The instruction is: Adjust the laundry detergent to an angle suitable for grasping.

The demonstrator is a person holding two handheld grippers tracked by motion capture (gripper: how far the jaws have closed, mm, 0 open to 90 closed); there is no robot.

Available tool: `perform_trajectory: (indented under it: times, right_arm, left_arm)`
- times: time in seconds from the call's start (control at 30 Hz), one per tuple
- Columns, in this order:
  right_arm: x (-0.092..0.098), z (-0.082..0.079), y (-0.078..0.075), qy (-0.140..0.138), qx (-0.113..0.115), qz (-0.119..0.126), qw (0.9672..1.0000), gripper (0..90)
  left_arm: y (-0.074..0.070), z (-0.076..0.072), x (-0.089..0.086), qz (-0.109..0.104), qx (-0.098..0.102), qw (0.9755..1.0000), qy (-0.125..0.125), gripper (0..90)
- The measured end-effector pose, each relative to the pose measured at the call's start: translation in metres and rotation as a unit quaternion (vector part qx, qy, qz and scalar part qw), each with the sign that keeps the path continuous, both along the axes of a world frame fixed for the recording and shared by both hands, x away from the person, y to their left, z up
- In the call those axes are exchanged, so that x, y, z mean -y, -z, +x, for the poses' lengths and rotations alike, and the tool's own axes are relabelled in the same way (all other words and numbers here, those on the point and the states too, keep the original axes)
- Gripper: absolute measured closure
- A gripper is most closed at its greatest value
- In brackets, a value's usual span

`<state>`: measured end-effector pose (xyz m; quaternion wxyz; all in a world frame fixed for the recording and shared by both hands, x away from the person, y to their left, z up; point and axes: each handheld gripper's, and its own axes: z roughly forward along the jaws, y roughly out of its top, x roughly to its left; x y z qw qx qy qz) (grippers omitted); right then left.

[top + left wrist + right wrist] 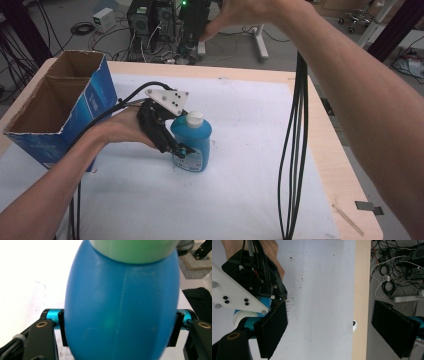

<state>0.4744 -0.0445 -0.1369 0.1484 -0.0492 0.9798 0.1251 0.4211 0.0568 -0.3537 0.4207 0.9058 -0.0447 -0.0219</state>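
Your right arm crosses the frame's right; at centre, your left claw [181, 150] straddles the blue bottle [194, 142], pads at its sides; grip unclear. Right claw [337, 335] gapes empty.

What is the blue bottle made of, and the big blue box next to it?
The blue bottle with the pale cap looks like smooth, slightly glossy plastic: a faint moulding seam runs down its side in the left gripper view, and light gleams softly on it. The open blue box looks like cardboard: its inside is plain matt brown, and its printed blue outside looks a bit shiny.
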Motion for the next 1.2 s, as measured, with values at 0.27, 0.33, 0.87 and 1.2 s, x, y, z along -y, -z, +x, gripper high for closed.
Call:
perform_trajectory:
  times: [0.27, 0.33, 0.87, 1.2]
  right_arm:
    - [-0.001, 0.003, 0.001, 0.004, -0.002, 0.001, 1.0, 13.2]
    - [-0.001, 0.004, 0.002, 0.004, -0.002, 0.0, 1.0, 13.2]
    - [-0.001, 0.014, 0.01, 0.015, -0.001, -0.013, 0.9998, 13.2]
    - [0.003, 0.029, 0.034, 0.027, -0.009, -0.027, 0.9992, 13.2]
  left_arm:
    - [-0.011, -0.002, -0.007, 0.042, 0.014, 0.9987, -0.024, 23.9]
    - [-0.015, -0.003, -0.009, 0.052, 0.014, 0.9979, -0.035, 20.7]
    - [-0.034, -0.012, -0.021, 0.148, 0.056, 0.9832, -0.091, 7.7]
    - [-0.05, -0.016, -0.019, 0.258, 0.096, 0.9581, -0.081, 5.9]
